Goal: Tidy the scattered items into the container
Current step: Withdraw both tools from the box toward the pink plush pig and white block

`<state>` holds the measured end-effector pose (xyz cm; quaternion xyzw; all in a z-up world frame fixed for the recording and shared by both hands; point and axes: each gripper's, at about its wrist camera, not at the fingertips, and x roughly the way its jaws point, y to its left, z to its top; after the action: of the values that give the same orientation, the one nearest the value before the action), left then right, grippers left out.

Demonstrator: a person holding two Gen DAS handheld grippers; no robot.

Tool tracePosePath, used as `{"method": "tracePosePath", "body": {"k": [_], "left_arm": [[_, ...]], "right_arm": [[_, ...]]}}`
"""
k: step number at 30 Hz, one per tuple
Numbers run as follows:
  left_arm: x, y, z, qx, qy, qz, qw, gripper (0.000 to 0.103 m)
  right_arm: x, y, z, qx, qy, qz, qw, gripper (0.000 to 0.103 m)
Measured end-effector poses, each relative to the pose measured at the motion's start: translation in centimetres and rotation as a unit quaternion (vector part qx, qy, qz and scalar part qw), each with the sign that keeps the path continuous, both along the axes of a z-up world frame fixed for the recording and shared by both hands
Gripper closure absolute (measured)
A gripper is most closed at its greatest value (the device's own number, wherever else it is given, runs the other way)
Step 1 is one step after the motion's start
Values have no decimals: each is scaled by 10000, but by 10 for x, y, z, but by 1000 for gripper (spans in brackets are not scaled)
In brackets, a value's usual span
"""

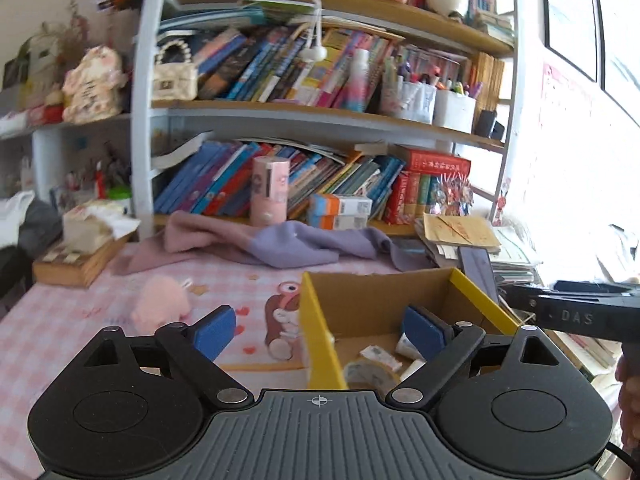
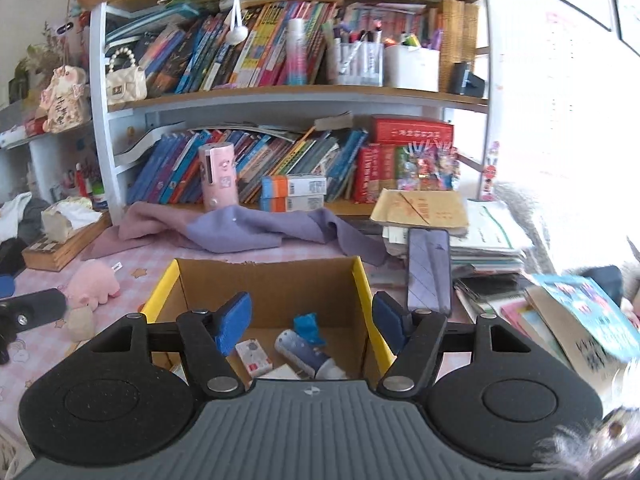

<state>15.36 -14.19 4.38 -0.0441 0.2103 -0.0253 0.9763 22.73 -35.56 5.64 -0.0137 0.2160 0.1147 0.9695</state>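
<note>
A cardboard box (image 1: pixel 320 328) with yellow flaps stands on the pink checked table; it also shows in the right wrist view (image 2: pixel 276 284). Inside lie a roll of tape (image 1: pixel 370 374), a small white packet (image 2: pixel 253 357), a blue patterned tube (image 2: pixel 301 350) and a blue scrap (image 2: pixel 308 326). A pink plush pig (image 1: pixel 162 304) lies on the table left of the box, also in the right wrist view (image 2: pixel 93 284). My left gripper (image 1: pixel 320 334) is open and empty, straddling the box's left wall. My right gripper (image 2: pixel 312 322) is open and empty above the box.
A purple and pink cloth (image 2: pixel 248 228) lies behind the box, below a full bookshelf (image 2: pixel 280 92). A phone (image 2: pixel 429 270) rests on stacked papers to the right. A wooden tissue box (image 1: pixel 80 252) stands at the left. A small cream object (image 2: pixel 80 322) lies near the pig.
</note>
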Motion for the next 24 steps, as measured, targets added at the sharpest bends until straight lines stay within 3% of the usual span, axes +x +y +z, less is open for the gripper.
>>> {"method": "tracePosePath", "body": {"k": [9, 16, 24], "left_arm": [[-37, 35, -5, 106, 325, -127, 9993, 10], [-70, 59, -14, 405, 467, -331, 9975, 10], [-103, 90, -20, 702, 589, -395, 9950, 6]], "right_arm": [[-65, 34, -9, -91, 145, -285, 9994, 36], [-107, 58, -19, -71, 416, -543, 9976, 33], [-138, 107, -31, -210, 789, -225, 9964, 23]]}}
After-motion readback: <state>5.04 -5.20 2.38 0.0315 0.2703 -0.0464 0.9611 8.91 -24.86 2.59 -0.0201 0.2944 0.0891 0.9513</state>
